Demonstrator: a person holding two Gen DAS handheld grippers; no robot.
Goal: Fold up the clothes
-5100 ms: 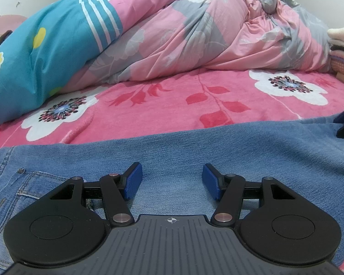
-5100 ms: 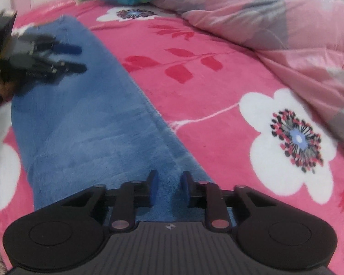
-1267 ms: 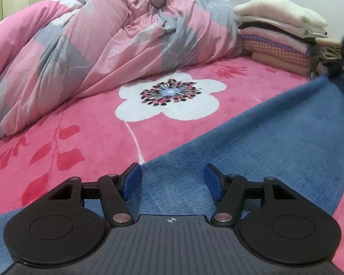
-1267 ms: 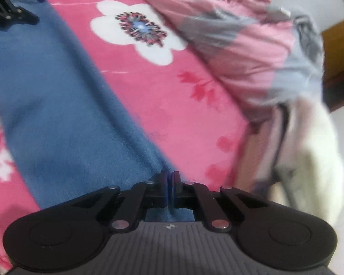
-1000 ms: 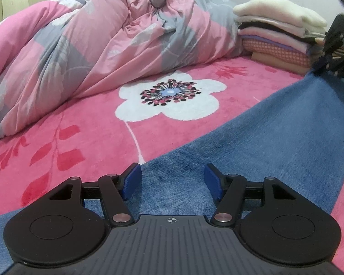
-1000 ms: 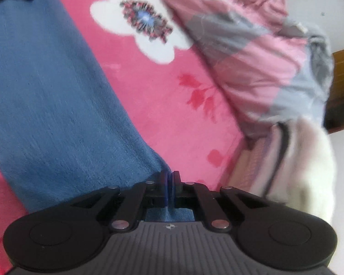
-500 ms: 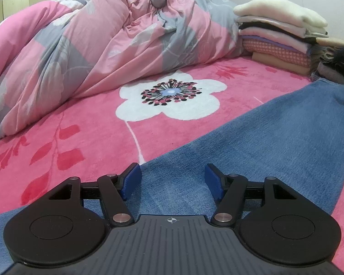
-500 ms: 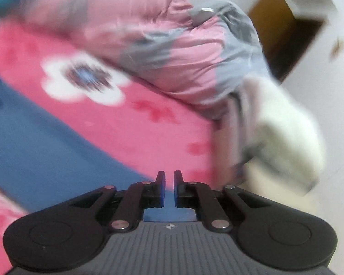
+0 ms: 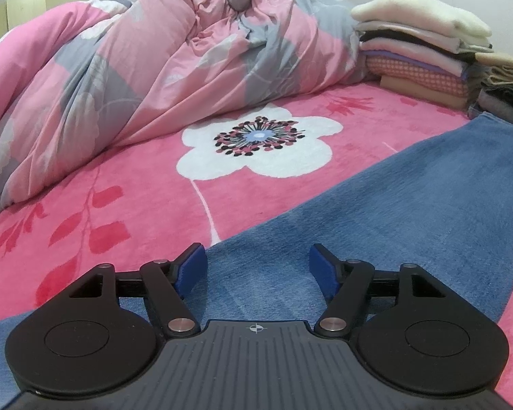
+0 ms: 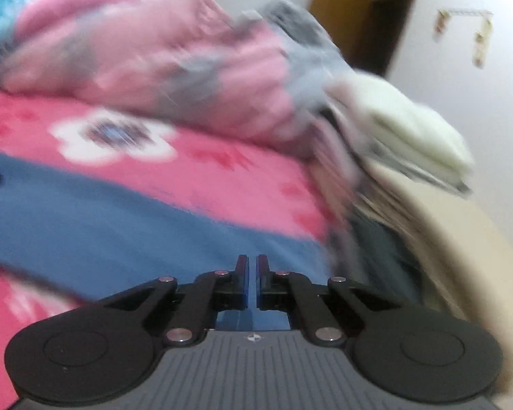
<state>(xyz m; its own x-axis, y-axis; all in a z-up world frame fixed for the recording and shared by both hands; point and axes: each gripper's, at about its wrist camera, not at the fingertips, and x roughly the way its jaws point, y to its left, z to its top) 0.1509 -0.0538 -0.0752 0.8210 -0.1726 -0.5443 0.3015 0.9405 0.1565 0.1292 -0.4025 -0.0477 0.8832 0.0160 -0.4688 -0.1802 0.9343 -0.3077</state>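
— What do you have on the left wrist?

— My left gripper (image 9: 256, 266) sits low over the jeans (image 9: 410, 212), its blue pads (image 9: 191, 266) spread wide with nothing between them. The denim lies flat on the bed's pink flowered blanket (image 9: 136, 198), running from right under the gripper away toward the bed's far right corner. A rumpled pink and grey duvet (image 9: 160, 68) is heaped along the far side of the bed, and a stack of folded clothes (image 9: 424, 44) stands at the far right, just beyond the end of the jeans.

— And the right wrist?

— Badly blurred. My right gripper (image 10: 252, 275) has its fingers nearly together, only a thin slit between them. I cannot tell whether any cloth is caught there. The jeans (image 10: 119, 225) stretch off to the left from just ahead of the fingertips, across the blanket (image 10: 222, 177). The folded stack (image 10: 410, 136) is close by on the right, the duvet (image 10: 154, 61) behind.
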